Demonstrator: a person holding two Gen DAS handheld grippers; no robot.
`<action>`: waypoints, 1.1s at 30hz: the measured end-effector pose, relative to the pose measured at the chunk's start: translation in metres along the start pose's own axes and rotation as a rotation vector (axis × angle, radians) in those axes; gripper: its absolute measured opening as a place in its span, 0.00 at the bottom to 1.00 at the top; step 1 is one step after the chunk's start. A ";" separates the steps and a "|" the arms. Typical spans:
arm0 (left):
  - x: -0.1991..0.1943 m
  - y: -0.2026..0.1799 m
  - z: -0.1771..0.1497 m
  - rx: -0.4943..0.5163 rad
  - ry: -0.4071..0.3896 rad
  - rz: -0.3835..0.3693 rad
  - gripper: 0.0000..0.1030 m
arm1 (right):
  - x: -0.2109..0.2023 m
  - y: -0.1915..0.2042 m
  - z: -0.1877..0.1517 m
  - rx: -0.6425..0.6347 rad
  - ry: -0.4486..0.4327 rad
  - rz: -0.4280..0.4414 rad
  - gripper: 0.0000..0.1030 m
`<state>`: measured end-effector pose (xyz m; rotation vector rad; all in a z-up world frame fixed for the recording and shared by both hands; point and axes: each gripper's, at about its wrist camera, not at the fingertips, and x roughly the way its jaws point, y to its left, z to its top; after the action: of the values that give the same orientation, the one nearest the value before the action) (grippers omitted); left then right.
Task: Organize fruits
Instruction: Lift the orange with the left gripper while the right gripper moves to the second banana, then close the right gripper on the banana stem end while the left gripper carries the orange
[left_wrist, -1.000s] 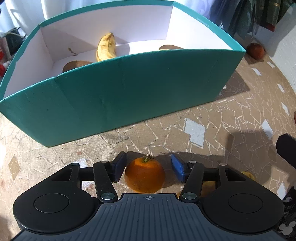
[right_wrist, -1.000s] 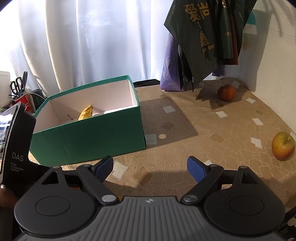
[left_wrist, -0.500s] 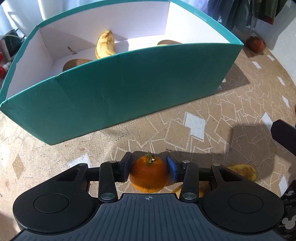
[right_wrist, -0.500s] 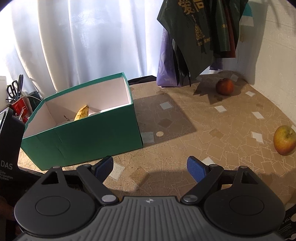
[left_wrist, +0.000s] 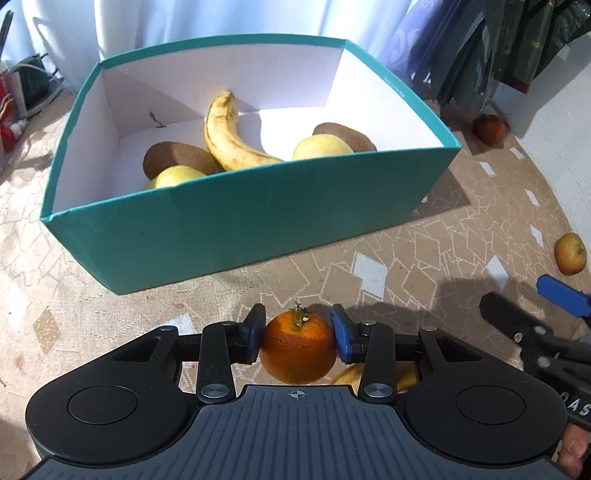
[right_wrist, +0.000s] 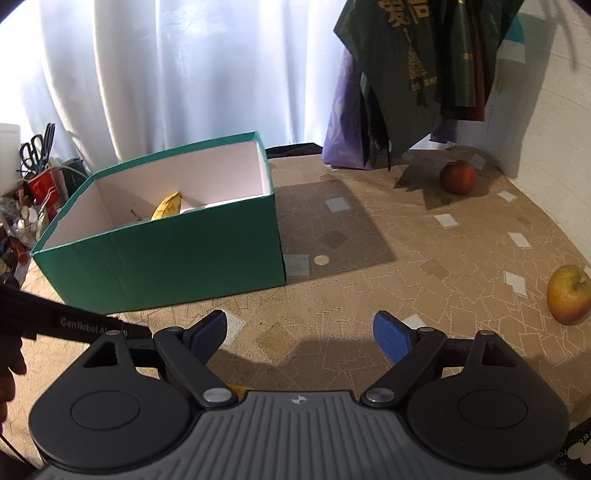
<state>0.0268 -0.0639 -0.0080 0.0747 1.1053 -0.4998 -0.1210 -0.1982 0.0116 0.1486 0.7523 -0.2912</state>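
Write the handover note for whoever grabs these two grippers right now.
Left gripper: shut on the orange, held above the table in front of the teal box.
Right gripper: open, holding nothing.
Done: a banana, two kiwis and two yellow fruits lie in the box.
Left: drop the orange in; then fetch the yellow-red apple, the red apple by the wall, and a yellow fruit partly hidden under the left gripper.

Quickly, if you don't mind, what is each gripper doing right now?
Left gripper: closed on the orange, both blue pads against its sides.
Right gripper: open, holding nothing, above the table.
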 end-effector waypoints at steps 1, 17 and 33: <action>-0.004 0.001 0.001 -0.003 -0.010 -0.003 0.41 | 0.000 0.002 -0.001 -0.022 0.014 0.013 0.85; -0.036 0.021 -0.009 -0.075 -0.081 -0.019 0.41 | 0.040 0.055 -0.016 -0.595 0.293 0.319 0.71; -0.044 0.036 -0.016 -0.157 -0.088 0.014 0.42 | 0.072 0.072 0.002 -0.866 0.412 0.482 0.43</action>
<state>0.0128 -0.0120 0.0164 -0.0762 1.0531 -0.3988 -0.0470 -0.1451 -0.0348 -0.4421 1.1588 0.5490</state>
